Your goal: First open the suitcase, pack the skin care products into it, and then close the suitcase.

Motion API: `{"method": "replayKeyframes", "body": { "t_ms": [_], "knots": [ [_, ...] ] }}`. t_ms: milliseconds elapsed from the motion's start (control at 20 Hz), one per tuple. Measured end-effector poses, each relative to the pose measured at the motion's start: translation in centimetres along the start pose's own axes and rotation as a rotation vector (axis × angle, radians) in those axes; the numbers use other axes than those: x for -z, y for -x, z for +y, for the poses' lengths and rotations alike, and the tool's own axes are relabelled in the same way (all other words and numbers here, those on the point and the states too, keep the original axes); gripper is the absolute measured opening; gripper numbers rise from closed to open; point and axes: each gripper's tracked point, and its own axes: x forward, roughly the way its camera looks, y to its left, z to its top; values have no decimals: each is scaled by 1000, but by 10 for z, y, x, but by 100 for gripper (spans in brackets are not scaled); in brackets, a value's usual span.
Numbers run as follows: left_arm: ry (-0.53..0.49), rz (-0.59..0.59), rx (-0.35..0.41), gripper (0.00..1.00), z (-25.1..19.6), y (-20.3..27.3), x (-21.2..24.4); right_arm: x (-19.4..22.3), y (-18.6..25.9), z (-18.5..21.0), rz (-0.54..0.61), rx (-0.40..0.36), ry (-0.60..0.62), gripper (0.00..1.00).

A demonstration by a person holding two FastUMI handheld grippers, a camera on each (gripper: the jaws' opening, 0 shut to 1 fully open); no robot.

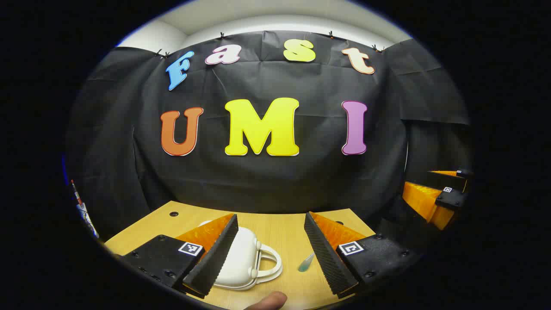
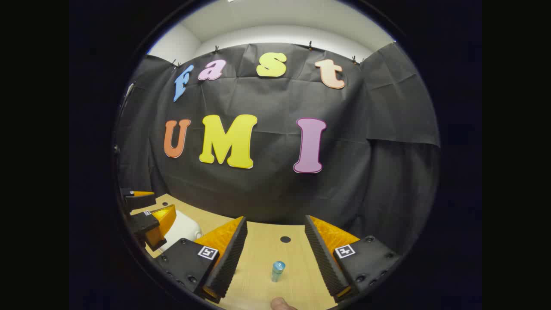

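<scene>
Wooden table [image 1: 275, 232], closed suitcase [image 1: 241, 258], bottle [image 2: 277, 271]

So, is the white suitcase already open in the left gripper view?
No, the white suitcase lies closed on the wooden table, its two shells together and its handle pointing toward the small blue bottle.

wooden table [image 1: 284, 234], white suitcase [image 1: 243, 258], small bottle [image 2: 277, 271]

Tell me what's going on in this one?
A person holds a gripper in each hand over a wooden table. The left gripper hangs open above a closed white suitcase. The right gripper is open too, with a small blue skin care bottle on the table between its fingers. Nothing is packed yet.
</scene>
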Motion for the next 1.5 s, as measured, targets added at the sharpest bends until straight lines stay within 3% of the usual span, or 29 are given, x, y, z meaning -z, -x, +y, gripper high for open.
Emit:
{"method": "replayKeyframes", "body": {
  "t_ms": [950,1050,1200,1350,1500],
  "knots": [
    [-3,-8,8,99,-6,0,7,-1,8,-9,-9,-11,36,80],
    [-57,9,8,99,-6,-6,26,3,7,-18,-8,6,34,80],
    [-218,31,-8,99,1,-15,65,18,10,-38,12,45,31,80],
    [-377,80,23,100,3,-27,112,37,12,-59,36,85,30,78],
    [-474,143,36,97,-2,-31,156,62,15,-78,87,119,22,80]
  ]
}}
